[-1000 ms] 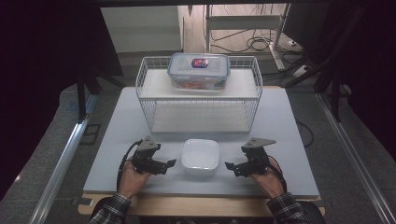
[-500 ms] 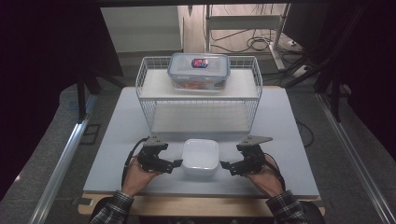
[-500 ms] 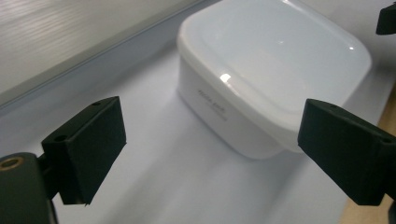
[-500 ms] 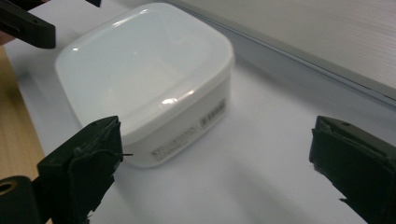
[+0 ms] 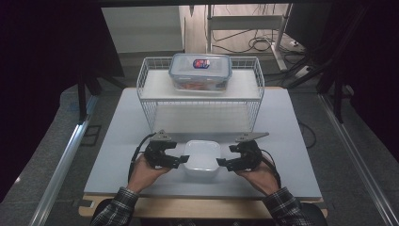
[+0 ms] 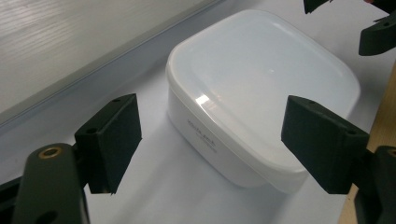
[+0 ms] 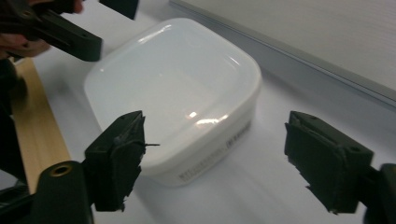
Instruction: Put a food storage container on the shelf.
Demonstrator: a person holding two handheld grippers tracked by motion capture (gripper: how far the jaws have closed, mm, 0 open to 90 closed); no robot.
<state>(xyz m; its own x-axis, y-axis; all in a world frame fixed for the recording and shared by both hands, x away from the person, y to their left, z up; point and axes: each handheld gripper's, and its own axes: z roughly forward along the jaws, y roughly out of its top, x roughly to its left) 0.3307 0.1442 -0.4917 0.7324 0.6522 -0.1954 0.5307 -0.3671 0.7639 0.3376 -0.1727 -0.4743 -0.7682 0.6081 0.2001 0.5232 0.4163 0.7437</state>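
Observation:
A white square tub with a lid (image 5: 202, 157) sits near the table's front edge. My left gripper (image 5: 181, 161) is at its left side and my right gripper (image 5: 222, 163) at its right side, each held in a hand. In the left gripper view the tub's (image 6: 261, 93) near corner lies between the jaws of the left gripper (image 6: 217, 142), and the pads stand clear of it. The right gripper view has the tub (image 7: 177, 88) between the jaws of the right gripper (image 7: 222, 161), also untouched. Both pairs of jaws have just been closing and stand open.
A white wire rack (image 5: 200, 94) stands behind the tub. On its top shelf rests a clear lidded box (image 5: 201, 70) with a blue and red label. The grey table top (image 5: 117, 141) has a wooden front edge (image 5: 188, 207). Dark floor and cables surround the table.
Both hands have moved inward from either side up to the white tub, and both pairs of jaws have narrowed. The tub has not moved.

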